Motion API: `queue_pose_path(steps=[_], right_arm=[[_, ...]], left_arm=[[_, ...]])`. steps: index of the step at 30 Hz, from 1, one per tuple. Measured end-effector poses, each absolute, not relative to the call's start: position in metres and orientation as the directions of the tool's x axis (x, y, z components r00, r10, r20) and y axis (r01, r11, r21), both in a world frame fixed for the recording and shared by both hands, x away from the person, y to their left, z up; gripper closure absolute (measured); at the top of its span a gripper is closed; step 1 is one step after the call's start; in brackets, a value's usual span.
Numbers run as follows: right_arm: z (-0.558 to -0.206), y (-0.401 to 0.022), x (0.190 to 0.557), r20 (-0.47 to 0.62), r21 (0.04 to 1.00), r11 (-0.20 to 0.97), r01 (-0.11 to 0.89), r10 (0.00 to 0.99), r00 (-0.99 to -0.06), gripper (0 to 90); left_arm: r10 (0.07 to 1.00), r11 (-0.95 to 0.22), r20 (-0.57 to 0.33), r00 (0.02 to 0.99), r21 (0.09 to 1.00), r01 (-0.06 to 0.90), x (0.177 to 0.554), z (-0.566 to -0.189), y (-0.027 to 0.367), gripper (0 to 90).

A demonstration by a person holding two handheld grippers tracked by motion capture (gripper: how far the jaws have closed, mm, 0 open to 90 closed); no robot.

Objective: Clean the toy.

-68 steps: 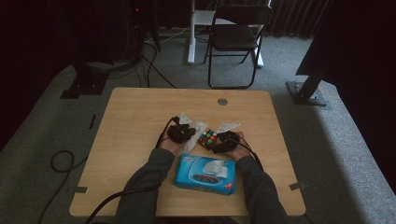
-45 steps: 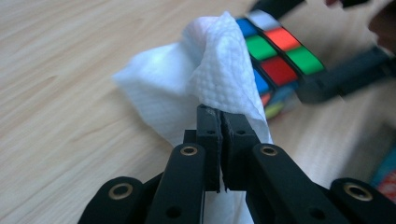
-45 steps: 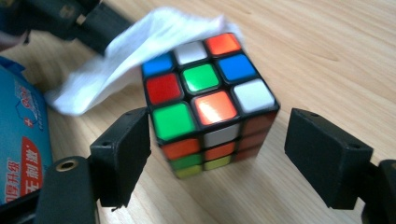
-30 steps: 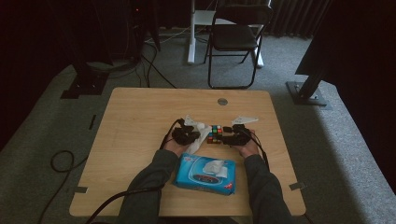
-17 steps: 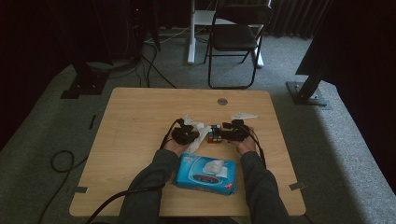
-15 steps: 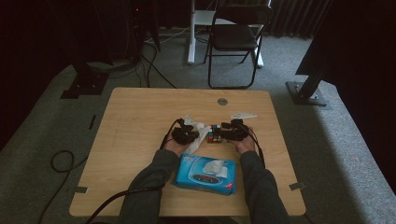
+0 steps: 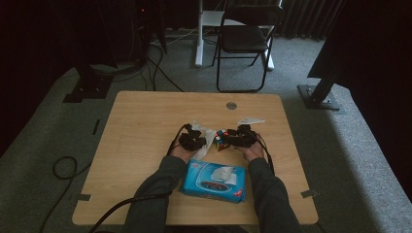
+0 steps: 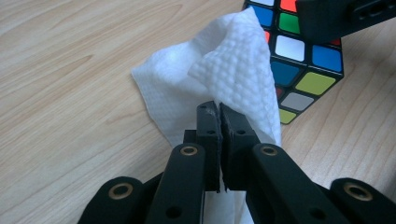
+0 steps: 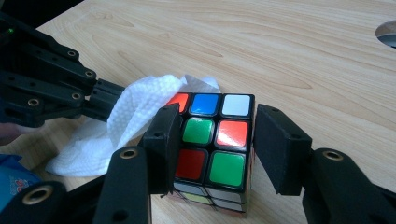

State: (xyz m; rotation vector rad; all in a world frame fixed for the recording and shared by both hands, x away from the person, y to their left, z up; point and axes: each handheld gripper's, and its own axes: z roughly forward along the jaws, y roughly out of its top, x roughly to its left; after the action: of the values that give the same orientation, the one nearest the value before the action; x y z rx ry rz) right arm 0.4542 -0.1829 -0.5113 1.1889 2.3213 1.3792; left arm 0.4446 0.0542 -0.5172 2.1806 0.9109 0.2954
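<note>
Pinching a white wipe (image 8: pixel 219 88) tight, the left gripper (image 8: pixel 218 112) sits just left of a colour cube (image 9: pixel 212 149) at mid tabletop (image 7: pixel 145 121). The right gripper (image 9: pixel 212 151) straddles the cube, jaws just closing, right pad apart from it. Blue wipe pack (image 7: pixel 214 180) lies nearer.

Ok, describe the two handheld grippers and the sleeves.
Both the left gripper and the right gripper are matte black, with linked bars joined by brass-coloured rivets and flat rectangular jaws. A black cable trails from the left one across the table. The sleeves are dark grey-green.
</note>
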Motion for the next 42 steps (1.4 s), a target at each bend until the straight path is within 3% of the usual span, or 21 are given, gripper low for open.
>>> queue_pose_path(steps=[8,16,22,29,37,42], right_arm=[[-0.511,-0.178,0.453,0.215,0.806,0.245,0.539,0.728,-0.651,51.6],[-0.510,-0.174,0.450,0.219,0.801,0.248,0.545,0.725,-0.653,51.6],[-0.510,-0.173,0.451,0.214,0.803,0.234,0.547,0.744,-0.633,51.6],[-0.510,-0.173,0.451,0.217,0.802,0.224,0.554,0.754,-0.620,51.7],[-0.510,-0.173,0.451,0.218,0.800,0.225,0.556,0.754,-0.619,51.8],[-0.510,-0.173,0.451,0.220,0.800,0.223,0.557,0.754,-0.618,51.9]], left_arm=[[0.589,-0.553,-0.036,0.808,0.711,0.434,0.442,-0.513,0.038,87.3],[0.667,-0.514,-0.042,0.744,0.698,0.500,0.453,-0.515,0.045,87.4],[0.606,-0.549,-0.008,0.796,0.719,0.425,0.443,-0.510,0.039,87.3],[0.591,-0.518,-0.045,0.805,0.744,0.422,0.443,-0.507,0.041,87.4],[0.584,-0.606,-0.024,0.812,0.652,0.456,0.448,-0.522,0.032,87.4],[0.571,-0.608,-0.032,0.820,0.654,0.449,0.447,-0.521,0.031,87.4]])
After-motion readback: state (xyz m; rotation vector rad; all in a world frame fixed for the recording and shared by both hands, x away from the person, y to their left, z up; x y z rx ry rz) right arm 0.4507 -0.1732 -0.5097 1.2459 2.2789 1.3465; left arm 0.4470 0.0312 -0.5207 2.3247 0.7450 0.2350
